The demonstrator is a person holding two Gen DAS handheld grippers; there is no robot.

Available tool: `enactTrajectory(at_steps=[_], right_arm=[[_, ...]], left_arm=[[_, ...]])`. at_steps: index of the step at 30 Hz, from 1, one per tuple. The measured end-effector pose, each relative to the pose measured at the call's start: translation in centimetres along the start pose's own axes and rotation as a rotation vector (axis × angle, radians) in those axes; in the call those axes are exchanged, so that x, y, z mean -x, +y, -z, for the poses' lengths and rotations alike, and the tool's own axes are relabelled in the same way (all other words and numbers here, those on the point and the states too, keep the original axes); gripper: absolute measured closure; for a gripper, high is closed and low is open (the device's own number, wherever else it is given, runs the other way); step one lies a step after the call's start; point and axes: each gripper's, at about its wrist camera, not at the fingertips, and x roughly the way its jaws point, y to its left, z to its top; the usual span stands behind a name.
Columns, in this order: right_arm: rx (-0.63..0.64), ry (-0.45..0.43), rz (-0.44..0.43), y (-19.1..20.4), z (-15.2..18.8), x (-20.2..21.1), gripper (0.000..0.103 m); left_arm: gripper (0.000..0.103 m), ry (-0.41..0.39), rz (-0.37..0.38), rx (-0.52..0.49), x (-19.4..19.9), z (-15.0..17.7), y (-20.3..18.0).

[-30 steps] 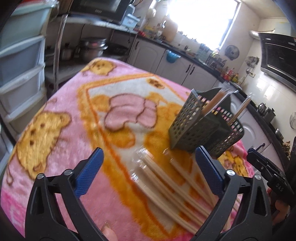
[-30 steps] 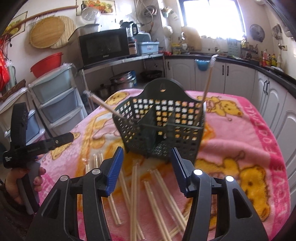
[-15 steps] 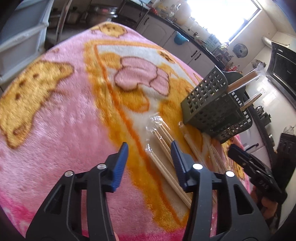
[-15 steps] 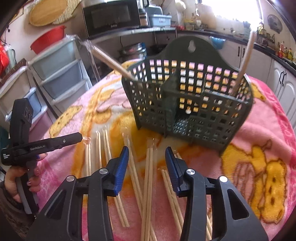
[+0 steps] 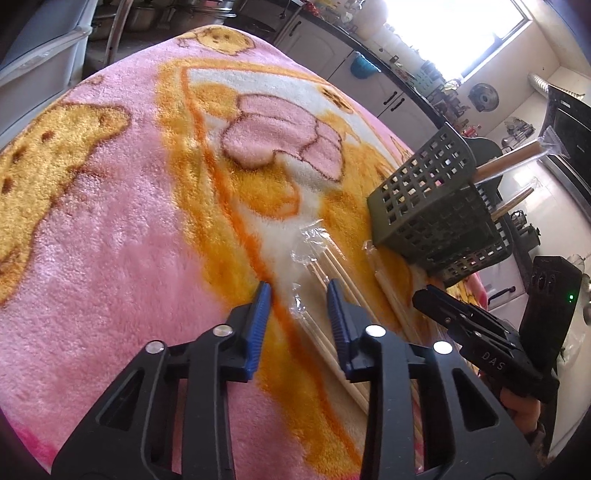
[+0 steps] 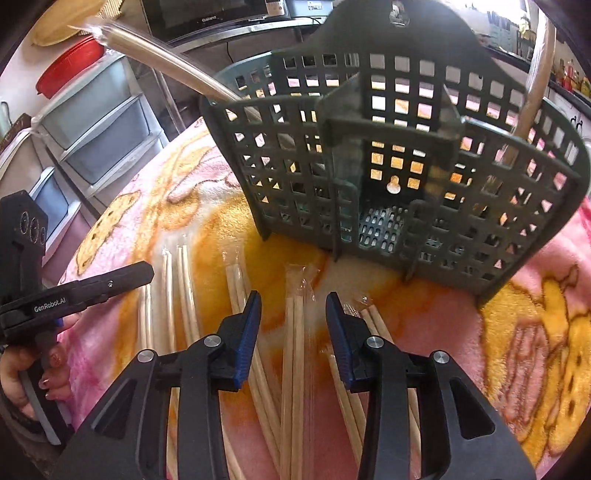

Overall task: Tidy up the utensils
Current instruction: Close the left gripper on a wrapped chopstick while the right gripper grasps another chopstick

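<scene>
Several pairs of wooden chopsticks in clear wrappers lie on a pink and orange bear blanket (image 5: 110, 240) in front of a dark green slotted utensil basket (image 6: 399, 177) (image 5: 432, 206). Two wrapped pairs stand in the basket, one leaning left (image 6: 166, 62) and one at the right (image 6: 535, 81). My left gripper (image 5: 298, 295) hangs low over the leftmost pair (image 5: 317, 332). Its jaws are closing, with the wrapper's end between them untouched. My right gripper (image 6: 292, 306) straddles a middle pair (image 6: 295, 332). Its jaws are also closing and its pads stand clear of the sticks.
Grey plastic drawers (image 6: 99, 122), a red basin (image 6: 70, 66) and a microwave (image 6: 207, 14) stand beyond the table's left. Kitchen cabinets (image 5: 369, 85) run behind. A hand (image 6: 22, 380) holds the left tool close beside the chopsticks.
Both grippers have sunk toward the chopsticks, and their jaws have narrowed from wide apart. The right one has also come nearer the basket.
</scene>
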Motion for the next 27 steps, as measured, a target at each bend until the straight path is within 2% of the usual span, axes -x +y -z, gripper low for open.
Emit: enactTrajectory(at_steps=[6,11,27], right_arm=[[-0.028,-0.005,0.007,-0.4,-0.3,-0.4,0.084],[-0.028,-0.021,0.006,-0.7,-0.2,0.0,0.095],[-0.013,-0.128,-0.044,-0.6,0.0,5.8,0.097]], left_arm=[[0.1,0.004,-0.011,-0.003,-0.2,-0.2,0.4],[0.101,-0.002,-0.017,-0.037,0.2,-0.1,0.2],[0.101,-0.117,0.011,-0.124,4.1,0.1,-2.9]])
